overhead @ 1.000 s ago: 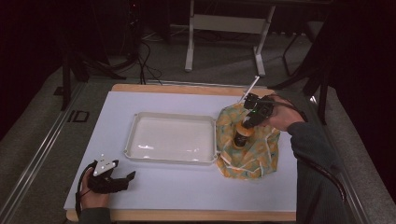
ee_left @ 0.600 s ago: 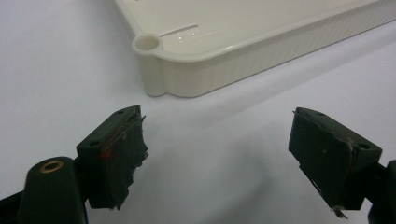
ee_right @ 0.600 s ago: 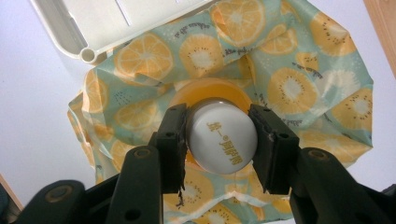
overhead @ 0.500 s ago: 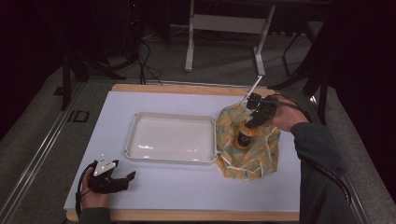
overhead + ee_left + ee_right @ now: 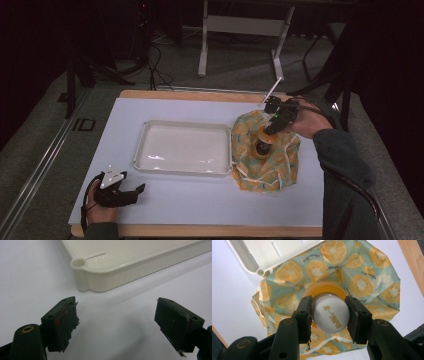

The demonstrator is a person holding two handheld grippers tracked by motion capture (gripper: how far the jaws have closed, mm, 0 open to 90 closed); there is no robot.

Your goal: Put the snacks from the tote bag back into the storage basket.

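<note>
Dark floor surrounds your white table: from above, your right gripper holds the bottle upright in the fruit-print bag, beside the empty tray. Your left gripper gapes, idle. Your right gripper view confirms jaws clamping the white cap; lifting out remains, I judge.

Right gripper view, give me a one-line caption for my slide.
Right tongs clamp a bottle's white cap above a fruit-print cloth bag, beside a cream tray.

One tray, one fruit-print bag, apparently one bottle.
</note>
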